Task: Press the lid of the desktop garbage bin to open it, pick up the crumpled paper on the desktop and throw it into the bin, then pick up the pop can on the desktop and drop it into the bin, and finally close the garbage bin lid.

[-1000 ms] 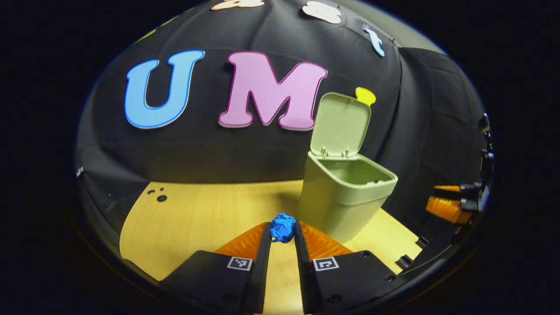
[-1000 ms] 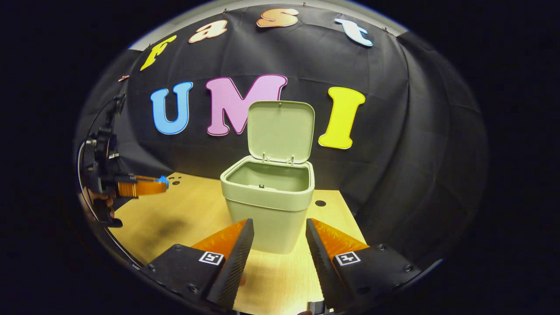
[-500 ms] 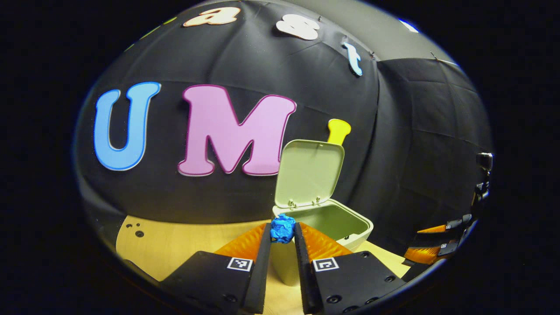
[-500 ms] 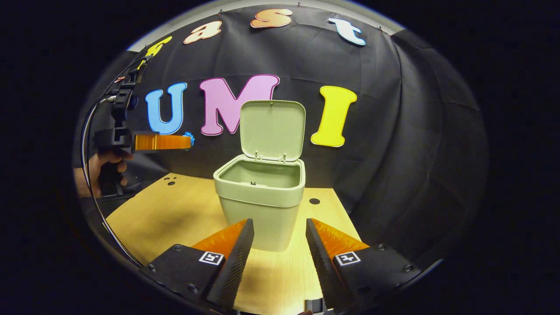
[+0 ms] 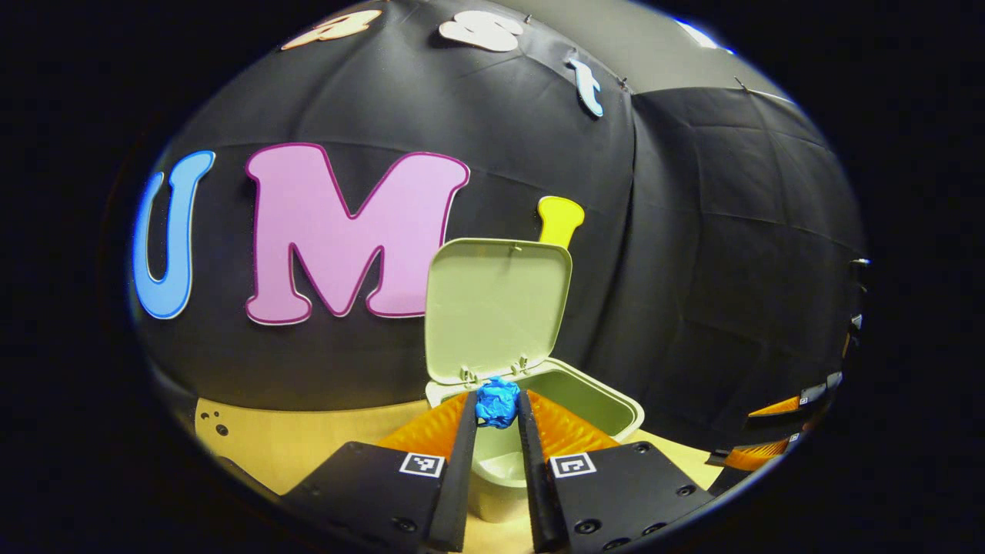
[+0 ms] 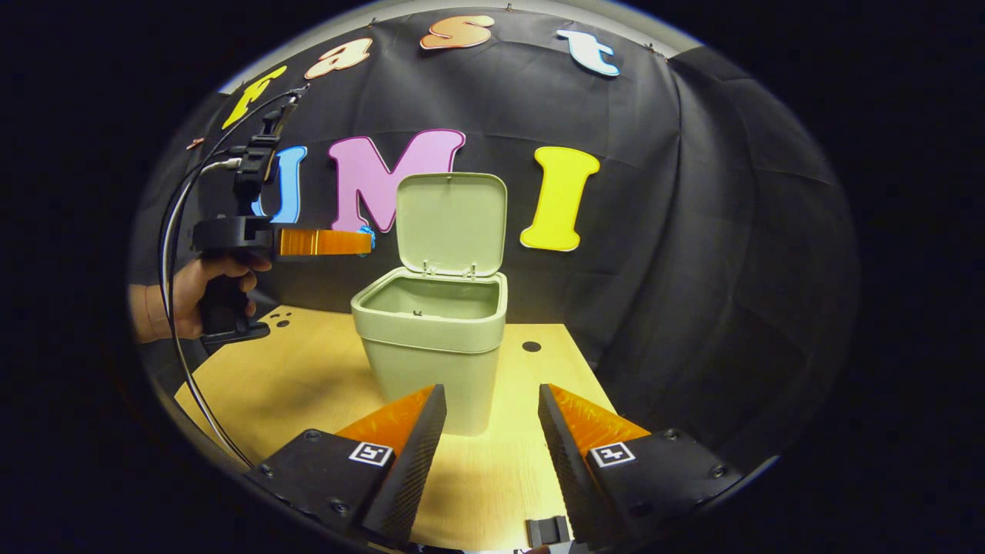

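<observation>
The crumpled paper [image 5: 497,403], a small blue wad, sits pinched between the tips of our left gripper [image 5: 497,408], both fingers pressing its sides, and in the left gripper view it hangs in the air at the near rim of the open garbage bin [image 5: 612,396]. In the right gripper view we see that same left gripper [image 6: 368,240] held level by a hand [image 6: 188,291], its tips with a speck of blue just beside the raised lid [image 6: 450,221] and above the left rim of the bin [image 6: 431,323]; whether the wad is fully over the opening we cannot tell. We judge the paper to be very light and soft: it gives under the fingers, so a grip across its middle holds it by squeeze alone and needs little force. Being so light, it may cling to a finger or drift as it falls, so we would want it well inside the rim before we let go. Our right gripper [image 6: 487,419] hangs with its fingers parted and nothing between them, low over the wooden desktop [image 6: 292,377] in front of the bin. The lid stands upright on its hinge and looks thin and springy, so we would keep the fingers from knocking it.
</observation>
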A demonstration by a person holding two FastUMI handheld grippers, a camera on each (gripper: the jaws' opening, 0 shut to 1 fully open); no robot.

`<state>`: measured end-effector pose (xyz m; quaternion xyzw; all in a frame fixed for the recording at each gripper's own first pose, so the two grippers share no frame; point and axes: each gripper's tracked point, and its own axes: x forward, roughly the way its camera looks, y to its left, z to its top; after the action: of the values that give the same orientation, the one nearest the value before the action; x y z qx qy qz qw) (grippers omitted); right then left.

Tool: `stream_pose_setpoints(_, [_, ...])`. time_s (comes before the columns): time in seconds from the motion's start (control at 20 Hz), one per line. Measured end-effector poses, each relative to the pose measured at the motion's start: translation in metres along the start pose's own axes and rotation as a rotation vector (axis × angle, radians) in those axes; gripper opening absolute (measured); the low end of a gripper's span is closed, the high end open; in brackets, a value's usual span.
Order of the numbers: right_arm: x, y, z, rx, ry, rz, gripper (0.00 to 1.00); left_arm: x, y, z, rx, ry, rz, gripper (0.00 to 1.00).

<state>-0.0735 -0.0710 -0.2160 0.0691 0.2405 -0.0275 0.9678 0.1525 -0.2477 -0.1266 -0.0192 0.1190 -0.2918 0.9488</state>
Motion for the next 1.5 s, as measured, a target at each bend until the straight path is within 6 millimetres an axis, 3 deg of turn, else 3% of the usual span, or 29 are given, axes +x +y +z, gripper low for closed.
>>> stream_pose_setpoints(0.35, [-0.001,-0.016,-0.005,0.03,0.01,-0.061,0.77,0.019,0.002,-0.02,-0.015,0.062,-0.008,0.36])
stream_pose_setpoints(0.45, [-0.001,-0.016,-0.005,0.036,0.01,-0.065,0.77,0.023,0.004,-0.025,-0.021,0.079,-0.005,0.41])
stream_pose_setpoints(0.5, [0.0,-0.016,-0.006,0.037,0.011,-0.065,0.77,0.023,0.004,-0.029,-0.021,0.092,-0.008,0.49])
stream_pose_setpoints(0.65, [0.0,-0.014,-0.007,0.031,0.016,-0.058,0.77,0.021,0.007,-0.03,-0.01,0.097,0.008,0.98])
stream_pose_setpoints(0.95, [-0.002,0.005,-0.015,0.032,0.032,0.006,0.8,0.002,0.007,-0.022,0.027,0.058,0.022,0.95])
stream_pose_setpoints(1.2, [0.0,0.036,-0.018,0.024,0.041,0.126,0.82,-0.039,0.028,-0.015,0.027,0.024,0.101,0.95])
stream_pose_setpoints(1.5, [0.001,0.083,-0.048,-0.06,0.12,0.296,0.88,-0.093,0.047,-0.027,-0.001,0.013,0.171,0.95])
